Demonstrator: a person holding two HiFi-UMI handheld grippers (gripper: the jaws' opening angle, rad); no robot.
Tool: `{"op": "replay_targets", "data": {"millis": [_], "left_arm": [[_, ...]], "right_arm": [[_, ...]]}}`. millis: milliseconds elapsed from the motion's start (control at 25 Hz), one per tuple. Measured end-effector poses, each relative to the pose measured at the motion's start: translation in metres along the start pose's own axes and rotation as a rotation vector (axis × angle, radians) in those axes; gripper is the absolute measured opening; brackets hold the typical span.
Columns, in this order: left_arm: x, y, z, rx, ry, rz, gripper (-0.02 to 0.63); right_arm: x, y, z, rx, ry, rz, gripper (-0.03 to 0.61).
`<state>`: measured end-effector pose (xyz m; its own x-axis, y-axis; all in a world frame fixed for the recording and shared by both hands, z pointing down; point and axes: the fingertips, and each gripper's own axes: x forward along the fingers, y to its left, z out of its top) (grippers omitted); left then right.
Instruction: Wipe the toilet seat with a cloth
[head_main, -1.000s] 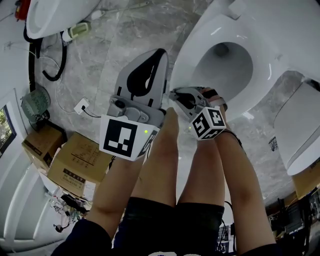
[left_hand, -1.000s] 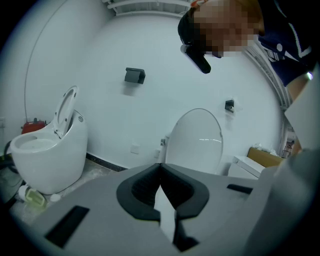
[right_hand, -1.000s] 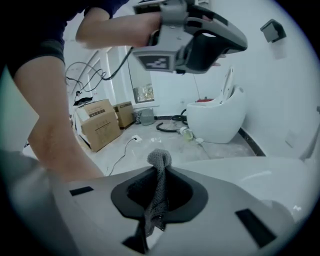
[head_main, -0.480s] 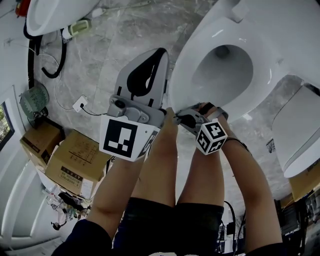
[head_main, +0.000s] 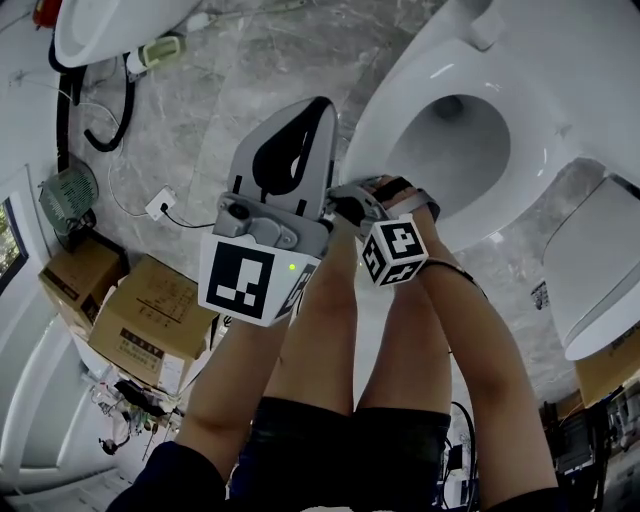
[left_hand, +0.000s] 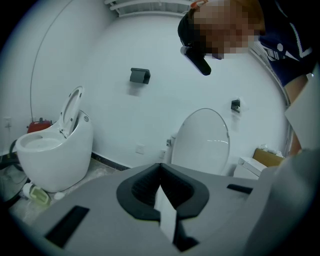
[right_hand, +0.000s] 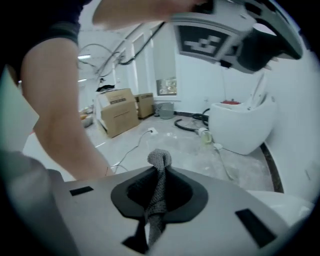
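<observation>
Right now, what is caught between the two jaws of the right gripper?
A grey knitted cloth, pinched by the shut jaws of the right gripper, bunched tip poking past them. The right gripper view shows this.

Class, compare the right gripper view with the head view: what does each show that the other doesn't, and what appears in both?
Only the right gripper view clearly shows the grey cloth, pinched between the shut jaws of the right gripper. Only the head view shows the toilet seat ringing the open bowl. Both show the cardboard boxes, the second white toilet across the floor, and the left gripper.
</observation>
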<state>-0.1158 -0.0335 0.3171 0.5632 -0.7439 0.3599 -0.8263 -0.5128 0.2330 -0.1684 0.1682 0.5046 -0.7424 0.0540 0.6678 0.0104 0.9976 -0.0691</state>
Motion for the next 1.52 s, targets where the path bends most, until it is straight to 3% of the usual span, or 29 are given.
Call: {"op": "replay_targets", "data": {"millis": [120,240,360,480,680,760,880,960,1080,1240,1280,1360,1520], "left_arm": [[-0.002,0.005,-0.002,0.002,0.002,0.013,0.014],[-0.004,0.009,-0.003,0.0,0.001,0.021,0.014],[-0.005,0.01,-0.004,-0.007,0.0,0.025,0.014],[-0.002,0.01,-0.004,-0.011,0.0,0.021,0.014],[0.004,0.01,-0.002,-0.014,-0.005,0.02,0.014],[0.005,0.009,-0.002,-0.013,-0.005,0.019,0.014],[0.007,0.007,-0.003,-0.013,0.002,0.016,0.014],[0.01,0.003,-0.004,-0.013,0.005,0.005,0.014],[0.01,0.0,-0.003,-0.004,0.005,-0.005,0.014],[0.015,-0.002,-0.001,-0.009,0.005,-0.005,0.014],[0.016,-0.002,-0.001,-0.009,0.004,-0.007,0.014],[0.015,-0.002,0.0,-0.006,0.002,-0.01,0.014],[0.013,-0.002,-0.001,-0.007,0.003,-0.008,0.014]], "right_arm": [[-0.006,-0.068,-0.002,0.113,0.0,-0.194,0.055],[-0.017,-0.1,-0.005,0.155,-0.024,-0.261,0.055],[-0.022,-0.079,-0.004,0.072,-0.057,-0.177,0.054],[-0.026,-0.029,-0.011,-0.064,-0.057,-0.027,0.055],[-0.049,0.058,-0.058,-0.274,0.026,0.252,0.054],[-0.057,0.068,-0.082,-0.306,0.087,0.292,0.054],[-0.055,0.033,-0.1,-0.271,0.16,0.187,0.054],[-0.052,-0.005,-0.089,-0.218,0.139,0.093,0.054],[-0.053,-0.042,-0.077,-0.21,0.136,0.02,0.054],[-0.074,-0.089,-0.09,0.001,0.158,-0.186,0.054],[-0.073,-0.088,-0.09,0.012,0.157,-0.179,0.054],[-0.063,-0.061,-0.08,-0.039,0.147,-0.077,0.054],[-0.045,0.039,-0.051,-0.19,0.088,0.25,0.054]]}}
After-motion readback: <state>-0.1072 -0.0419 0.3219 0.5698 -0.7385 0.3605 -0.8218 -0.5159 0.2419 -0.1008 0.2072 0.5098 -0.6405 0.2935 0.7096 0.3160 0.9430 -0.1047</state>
